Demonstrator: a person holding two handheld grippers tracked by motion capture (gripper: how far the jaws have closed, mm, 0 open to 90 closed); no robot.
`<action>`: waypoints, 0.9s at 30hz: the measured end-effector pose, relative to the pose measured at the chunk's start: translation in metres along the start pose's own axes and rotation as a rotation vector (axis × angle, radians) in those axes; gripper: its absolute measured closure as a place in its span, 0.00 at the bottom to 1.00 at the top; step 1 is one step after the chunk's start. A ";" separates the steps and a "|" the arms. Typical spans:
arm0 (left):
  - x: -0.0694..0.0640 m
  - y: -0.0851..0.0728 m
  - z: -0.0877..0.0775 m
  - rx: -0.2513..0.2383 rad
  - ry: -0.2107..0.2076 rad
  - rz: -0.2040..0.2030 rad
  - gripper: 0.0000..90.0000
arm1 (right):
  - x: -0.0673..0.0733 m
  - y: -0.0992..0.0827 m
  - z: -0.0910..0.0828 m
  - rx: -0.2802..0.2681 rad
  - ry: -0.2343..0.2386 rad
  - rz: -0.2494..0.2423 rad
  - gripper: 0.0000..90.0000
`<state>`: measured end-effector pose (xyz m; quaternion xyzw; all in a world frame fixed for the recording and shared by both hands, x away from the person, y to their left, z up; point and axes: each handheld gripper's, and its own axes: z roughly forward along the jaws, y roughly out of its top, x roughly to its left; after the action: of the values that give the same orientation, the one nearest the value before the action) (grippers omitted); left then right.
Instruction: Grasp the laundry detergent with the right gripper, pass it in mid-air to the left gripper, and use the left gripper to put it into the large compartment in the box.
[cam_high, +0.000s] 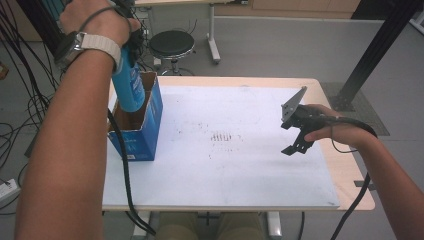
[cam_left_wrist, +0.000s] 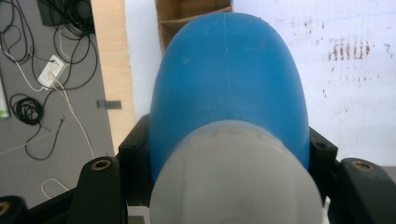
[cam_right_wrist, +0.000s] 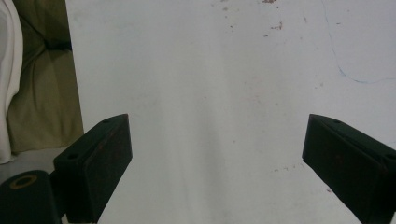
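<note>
A person's left gripper is clenching a blue bottle with a pale grey cap, holding it upright over an open blue cardboard box at the table's nine o'clock edge; white print on bottle and box is too small to read. At three o'clock, the right gripper is hanging released, jaws wide, above the stained white mat.

A lab or workshop: around the plain wooden table with its stained white sheet lie tangled black cables on grey floor, a black stool behind it, a black frame post beside.
</note>
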<state>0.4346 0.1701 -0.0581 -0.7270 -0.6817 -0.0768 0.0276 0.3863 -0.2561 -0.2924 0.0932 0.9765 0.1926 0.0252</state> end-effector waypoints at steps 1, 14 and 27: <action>0.001 0.000 0.000 0.001 0.000 -0.004 0.42 | -0.001 0.000 0.000 0.001 0.000 0.001 0.09; 0.016 0.004 0.008 -0.010 0.013 -0.037 0.42 | -0.004 -0.003 0.005 0.011 -0.015 0.012 0.09; 0.028 0.007 0.024 -0.015 -0.001 -0.048 0.42 | -0.004 -0.005 0.007 0.008 -0.008 0.025 0.09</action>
<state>0.4449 0.2004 -0.0776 -0.7109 -0.6983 -0.0820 0.0199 0.3895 -0.2586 -0.3002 0.1062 0.9760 0.1885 0.0263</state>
